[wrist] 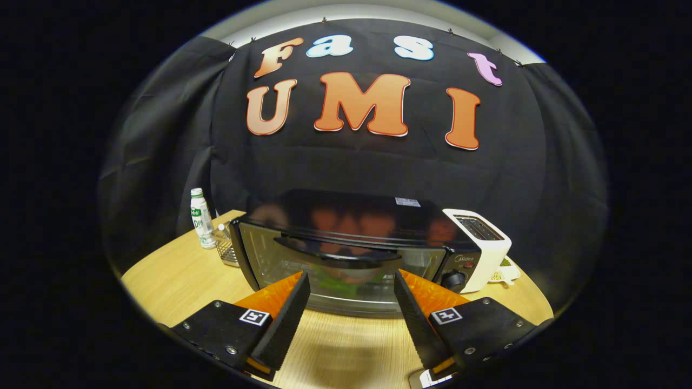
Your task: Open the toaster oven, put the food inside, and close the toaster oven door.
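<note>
Tongs point(351, 286): spread wide, nothing between the two fingers, both raised just above the counter point(178, 275) and touching nothing.

Toaster oven point(351, 243): stands on the counter directly ahead of the tongs, square to them, just beyond the fingertips. Dark glossy top, glass door point(281, 259) appears shut, with a dark bar handle point(338, 249) running across its upper part. The handle lies above and between the fingertips, apart from both. The lower edge of the door sits in the gap between the fingers. Something green shows dimly through the glass; what it is cannot be told. A control knob point(453, 279) sits on the panel at the oven's right end, just past the right finger.

White slot toaster point(478, 246): upright on the counter, close against the oven's right side.

Small white dish point(507, 270): beside the toaster, on its far right; contents too small to make out.

White bottle with green label point(201, 218): upright at the counter's far left, well apart from the tongs.

Wire rack point(227, 249): between the bottle and the oven's left side.
</note>
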